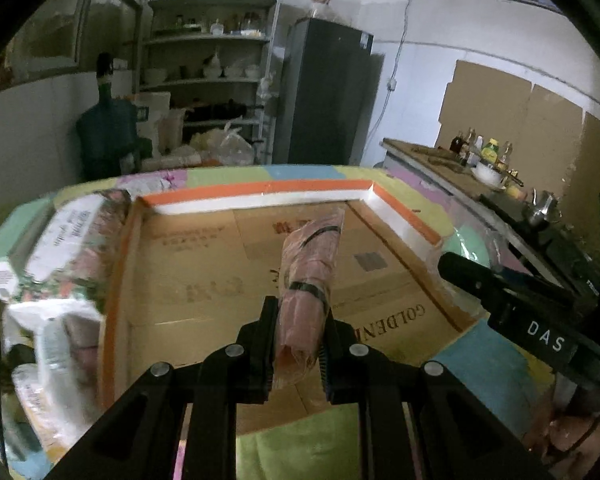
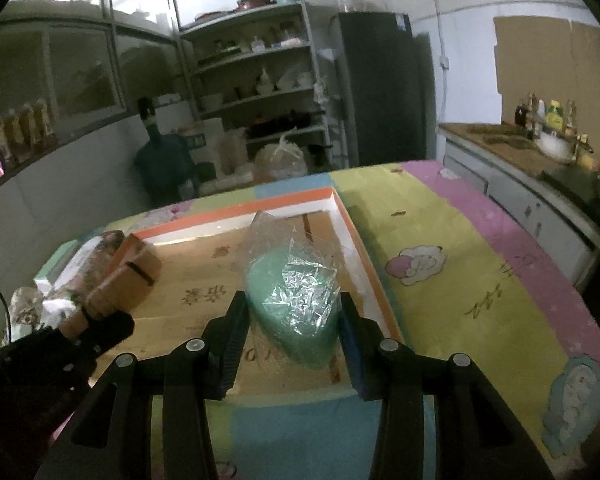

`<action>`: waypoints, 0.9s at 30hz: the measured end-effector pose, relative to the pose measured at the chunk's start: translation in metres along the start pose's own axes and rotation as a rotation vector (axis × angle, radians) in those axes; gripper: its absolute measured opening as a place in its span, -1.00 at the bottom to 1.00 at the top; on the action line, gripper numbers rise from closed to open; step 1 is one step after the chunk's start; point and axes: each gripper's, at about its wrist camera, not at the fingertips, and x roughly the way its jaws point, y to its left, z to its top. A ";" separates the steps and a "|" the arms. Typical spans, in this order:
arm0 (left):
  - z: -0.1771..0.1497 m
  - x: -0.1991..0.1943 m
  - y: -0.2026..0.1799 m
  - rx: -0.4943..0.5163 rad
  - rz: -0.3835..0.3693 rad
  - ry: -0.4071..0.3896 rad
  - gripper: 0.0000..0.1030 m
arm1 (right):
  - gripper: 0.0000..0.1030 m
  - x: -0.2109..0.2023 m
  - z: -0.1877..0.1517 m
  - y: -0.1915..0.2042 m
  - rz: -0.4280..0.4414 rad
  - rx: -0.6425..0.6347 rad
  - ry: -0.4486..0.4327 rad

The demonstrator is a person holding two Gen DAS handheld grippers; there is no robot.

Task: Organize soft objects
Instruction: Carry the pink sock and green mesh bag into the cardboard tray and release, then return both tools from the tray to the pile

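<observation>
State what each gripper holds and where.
Left gripper: pink plastic-wrapped roll, clamped at its near end. Right gripper: green plastic-bagged soft bundle, clamped across its sides.

The right gripper (image 2: 290, 334) clamps a green soft bundle wrapped in crinkled clear plastic (image 2: 290, 300), its two black jaws pressing the bundle's sides. Below lies a shallow tray with an orange rim (image 2: 374, 268), floored with flattened cardboard (image 2: 188, 300). At the lower left the left gripper (image 2: 100, 328) holds a brownish roll with a dark band (image 2: 128, 276). The tray sits on a pastel patchwork cloth with cartoon sheep (image 2: 460, 280). Behind stand a metal shelf rack of dishes (image 2: 260, 80) and a dark refrigerator (image 2: 384, 88).
</observation>
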 end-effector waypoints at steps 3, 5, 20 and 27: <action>0.001 0.015 0.004 -0.018 -0.033 0.042 -0.65 | -0.13 0.014 -0.002 0.003 0.018 -0.015 0.026; -0.002 0.020 0.005 -0.023 -0.038 0.061 -0.65 | -0.13 0.021 -0.003 0.005 0.028 -0.032 0.039; 0.000 0.024 0.008 -0.051 -0.125 0.109 0.09 | 0.24 0.026 -0.005 0.005 0.039 -0.027 0.015; 0.000 -0.004 0.008 -0.023 -0.117 0.024 0.39 | 0.28 0.002 -0.006 0.001 0.045 0.004 -0.057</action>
